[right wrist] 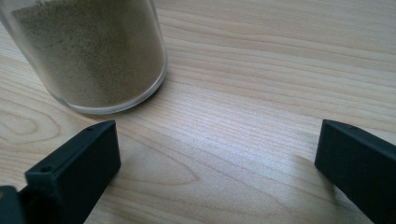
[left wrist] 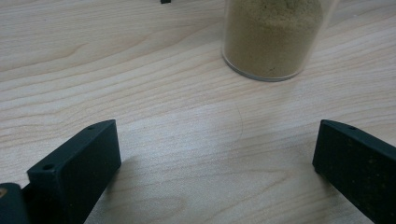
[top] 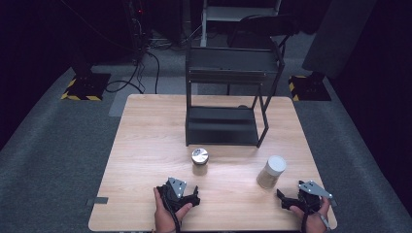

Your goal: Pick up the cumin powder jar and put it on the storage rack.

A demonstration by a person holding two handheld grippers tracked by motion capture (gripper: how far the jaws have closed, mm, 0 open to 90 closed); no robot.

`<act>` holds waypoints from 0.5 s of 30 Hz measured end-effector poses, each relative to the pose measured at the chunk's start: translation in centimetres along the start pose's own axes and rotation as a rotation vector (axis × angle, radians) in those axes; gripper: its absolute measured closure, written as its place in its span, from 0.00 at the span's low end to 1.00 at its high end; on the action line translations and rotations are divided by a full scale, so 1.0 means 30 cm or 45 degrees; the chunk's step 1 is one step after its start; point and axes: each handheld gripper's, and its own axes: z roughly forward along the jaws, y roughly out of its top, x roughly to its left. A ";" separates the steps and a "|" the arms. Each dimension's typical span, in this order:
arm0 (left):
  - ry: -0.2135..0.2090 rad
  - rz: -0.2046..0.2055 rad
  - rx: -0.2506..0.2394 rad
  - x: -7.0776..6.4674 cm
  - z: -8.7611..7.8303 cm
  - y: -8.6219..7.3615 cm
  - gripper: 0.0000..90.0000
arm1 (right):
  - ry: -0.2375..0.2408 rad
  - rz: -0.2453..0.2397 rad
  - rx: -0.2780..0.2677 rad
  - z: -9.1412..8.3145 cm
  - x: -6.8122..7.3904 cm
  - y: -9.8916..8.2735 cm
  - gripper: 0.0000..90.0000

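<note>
Left gripper (top: 196, 198) jaws wide apart, nothing between them — silver-lidded jar (top: 199, 160) stands just ahead on the table (top: 145, 145). Right gripper (top: 281, 195) also spread wide, empty — white-lidded jar (top: 271, 171) just beyond it. Black rack (top: 228, 97) behind both jars.

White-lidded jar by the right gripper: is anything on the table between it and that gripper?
Nothing visible. The right gripper sits just short of the white-lidded jar, with bare table between them; in the right gripper view its jaws are spread wide and the jar stands just beyond the left one, untouched.
</note>
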 end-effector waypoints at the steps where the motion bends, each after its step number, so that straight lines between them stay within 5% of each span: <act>1: -0.001 0.000 0.000 0.000 0.000 0.000 0.01 | -0.001 -0.001 0.000 0.000 0.001 0.000 0.00; 15: -0.001 0.001 0.000 0.000 0.000 0.000 0.01 | -0.014 -0.014 -0.008 -0.002 0.009 -0.004 0.00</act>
